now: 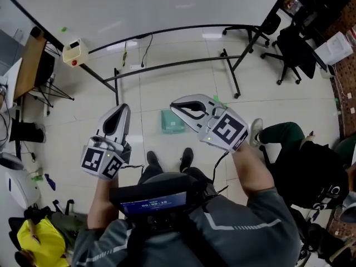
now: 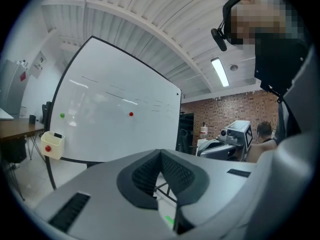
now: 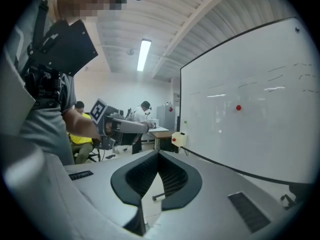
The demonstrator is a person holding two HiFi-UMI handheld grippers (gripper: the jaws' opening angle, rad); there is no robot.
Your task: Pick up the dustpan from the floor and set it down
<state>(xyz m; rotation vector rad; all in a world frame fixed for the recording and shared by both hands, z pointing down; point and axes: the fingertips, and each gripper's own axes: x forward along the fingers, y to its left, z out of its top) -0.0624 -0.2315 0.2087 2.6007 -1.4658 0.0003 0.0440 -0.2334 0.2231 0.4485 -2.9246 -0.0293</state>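
Note:
A teal-green dustpan (image 1: 172,122) lies flat on the tiled floor, in front of the person's shoes (image 1: 186,158). Both grippers are held up well above it and touch nothing. My left gripper (image 1: 121,109) sits left of the dustpan in the head view, its jaws pressed together with nothing between them. My right gripper (image 1: 176,105) hangs over the dustpan's right side in that view, jaws also together and empty. In the left gripper view the left gripper (image 2: 160,154) points level at the whiteboard. The right gripper (image 3: 158,156) shows its dark pads closed in the right gripper view.
A whiteboard on a black tube stand (image 1: 183,63) crosses the floor beyond the dustpan, with a cream box (image 1: 74,52) at its left end. Office chairs (image 1: 289,52) stand at the far right, a seated person (image 1: 303,160) to the right, and a wooden desk (image 1: 29,65) to the left.

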